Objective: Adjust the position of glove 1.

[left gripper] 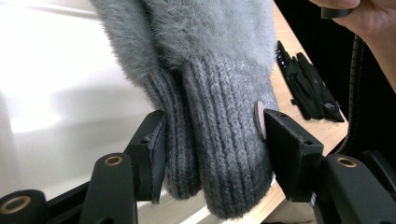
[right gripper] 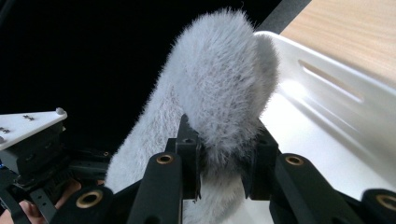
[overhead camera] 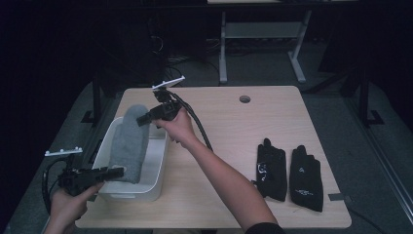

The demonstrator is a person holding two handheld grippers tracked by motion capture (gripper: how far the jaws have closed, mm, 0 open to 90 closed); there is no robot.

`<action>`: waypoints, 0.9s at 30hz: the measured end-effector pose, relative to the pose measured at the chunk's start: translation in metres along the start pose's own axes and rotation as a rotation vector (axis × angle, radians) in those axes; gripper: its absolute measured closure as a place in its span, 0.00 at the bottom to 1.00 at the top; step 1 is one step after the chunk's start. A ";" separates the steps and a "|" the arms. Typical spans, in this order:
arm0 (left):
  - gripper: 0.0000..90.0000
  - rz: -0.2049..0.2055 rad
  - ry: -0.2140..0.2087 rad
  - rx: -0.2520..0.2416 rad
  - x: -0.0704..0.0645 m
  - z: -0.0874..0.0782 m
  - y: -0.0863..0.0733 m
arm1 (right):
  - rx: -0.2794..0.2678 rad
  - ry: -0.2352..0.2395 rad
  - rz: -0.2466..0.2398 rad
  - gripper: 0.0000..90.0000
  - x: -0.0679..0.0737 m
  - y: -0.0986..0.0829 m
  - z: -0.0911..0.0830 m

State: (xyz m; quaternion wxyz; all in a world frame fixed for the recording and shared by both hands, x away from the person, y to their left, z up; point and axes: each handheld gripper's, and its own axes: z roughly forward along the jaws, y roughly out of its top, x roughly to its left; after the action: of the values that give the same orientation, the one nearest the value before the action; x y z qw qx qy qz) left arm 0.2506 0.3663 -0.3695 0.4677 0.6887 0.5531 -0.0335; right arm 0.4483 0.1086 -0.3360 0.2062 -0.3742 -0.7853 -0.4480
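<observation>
Two grippers hold a pair of fuzzy grey mittens (overhead camera: 129, 144) stretched above a white bin (overhead camera: 155, 183): the left gripper (overhead camera: 114, 171) clamps the knitted cuffs, the right gripper (overhead camera: 143, 118) pinches the fluffy tips. Lowering both ends together, level, should settle the pair flat inside. Black gloves (overhead camera: 290, 173) wait on the table (overhead camera: 234, 126). The bin's floor beneath the mittens is hidden.

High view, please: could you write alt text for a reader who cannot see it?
Two hand-held claws stretch grey fuzzy mittens over a white bin on a wooden table: the left claw grips the cuff, the right claw the tip. Black gloves lie at right.
</observation>
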 end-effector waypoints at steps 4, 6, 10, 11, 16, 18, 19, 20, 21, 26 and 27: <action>0.48 -0.002 0.014 0.014 0.003 0.000 -0.003 | 0.012 -0.001 0.007 0.79 -0.003 -0.003 0.007; 0.48 0.008 0.022 0.028 0.005 0.000 -0.004 | 0.014 0.001 0.011 0.79 -0.005 -0.004 0.010; 0.48 -0.003 0.025 0.039 0.008 0.003 -0.007 | 0.028 -0.005 0.022 0.79 -0.010 -0.009 0.015; 0.48 -0.009 0.023 0.038 0.008 0.004 -0.007 | 0.030 -0.002 0.024 0.79 -0.011 -0.010 0.016; 0.48 -0.009 0.035 0.058 0.011 0.007 -0.011 | 0.050 -0.011 0.027 0.79 -0.015 -0.014 0.021; 0.48 -0.010 0.042 0.063 0.011 0.007 -0.012 | 0.054 -0.014 0.025 0.79 -0.016 -0.015 0.023; 0.47 -0.012 0.042 0.068 0.011 0.008 -0.013 | 0.059 -0.015 0.025 0.79 -0.016 -0.015 0.024; 0.47 -0.015 0.041 0.071 0.012 0.009 -0.013 | 0.061 -0.016 0.022 0.79 -0.016 -0.016 0.025; 0.47 -0.012 0.044 0.076 0.012 0.009 -0.014 | 0.063 -0.018 0.022 0.79 -0.017 -0.016 0.026; 0.47 -0.012 0.053 0.094 0.013 0.012 -0.016 | 0.077 -0.027 0.021 0.79 -0.018 -0.019 0.028; 0.47 -0.014 0.055 0.094 0.013 0.012 -0.016 | 0.080 -0.026 0.019 0.79 -0.018 -0.019 0.029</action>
State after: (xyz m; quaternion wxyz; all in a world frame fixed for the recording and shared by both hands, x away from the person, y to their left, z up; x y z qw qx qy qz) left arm 0.2483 0.3668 -0.3934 0.4193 0.7067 0.5682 -0.0439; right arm 0.4453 0.1197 -0.3734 0.2153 -0.3790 -0.8015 -0.4094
